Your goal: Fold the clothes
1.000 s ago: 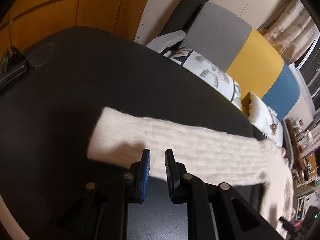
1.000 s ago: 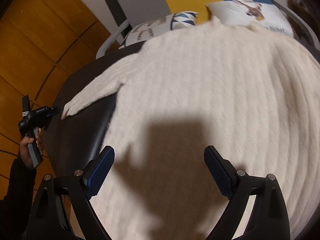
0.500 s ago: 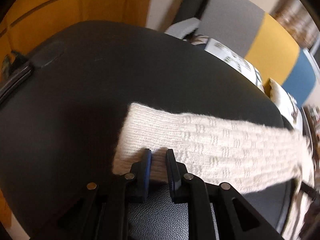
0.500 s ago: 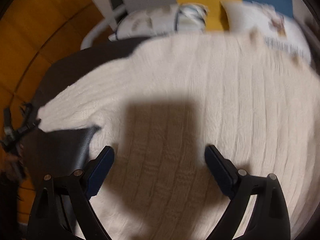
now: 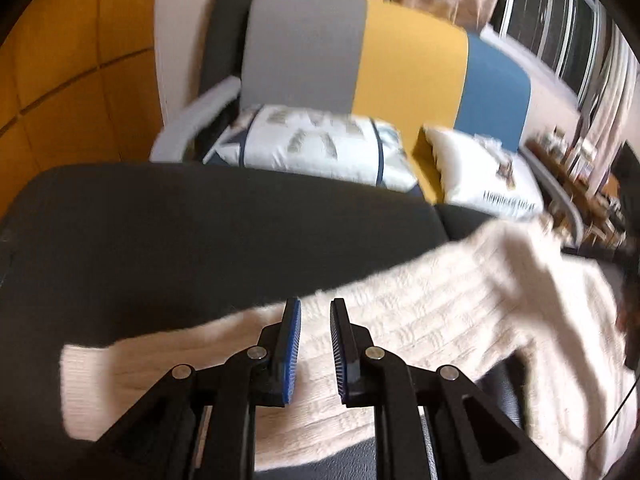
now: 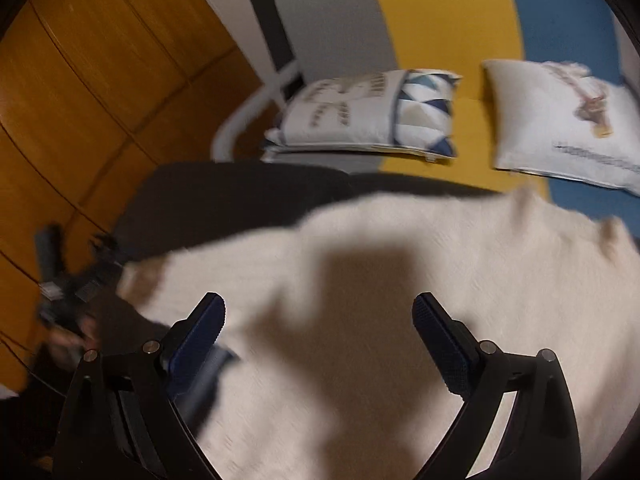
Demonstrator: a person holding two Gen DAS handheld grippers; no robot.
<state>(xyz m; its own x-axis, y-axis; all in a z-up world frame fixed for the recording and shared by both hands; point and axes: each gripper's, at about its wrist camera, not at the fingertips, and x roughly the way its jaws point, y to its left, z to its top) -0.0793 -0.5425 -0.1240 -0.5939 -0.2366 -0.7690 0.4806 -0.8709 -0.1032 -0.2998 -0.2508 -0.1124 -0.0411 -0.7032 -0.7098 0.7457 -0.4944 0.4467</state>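
Observation:
A cream knitted sweater [image 6: 400,280] lies spread on the black table [image 5: 200,232]. Its long sleeve [image 5: 432,312] runs from the body at the right down to a cuff at the lower left. My left gripper [image 5: 315,312] is over the sleeve's far edge. Its jaws are closing, a narrow gap apart, with a fold of sleeve pinched between the blue pads. In the right wrist view this gripper shows as a dark blur at the sleeve's tip. My right gripper [image 6: 320,308] hovers wide open above the sweater's body, casting a shadow on it, with nothing between its fingers.
Behind the table stands a sofa [image 5: 400,72] in grey, yellow and blue with two printed pillows [image 5: 320,148]. Orange wooden panels [image 6: 100,80] line the left. A cluttered shelf [image 5: 580,184] and curtains are at the far right.
The left gripper has swung right and rolled, dragging the sleeve in toward the sweater's body. The right gripper, still open, has drifted over the body toward the sofa.

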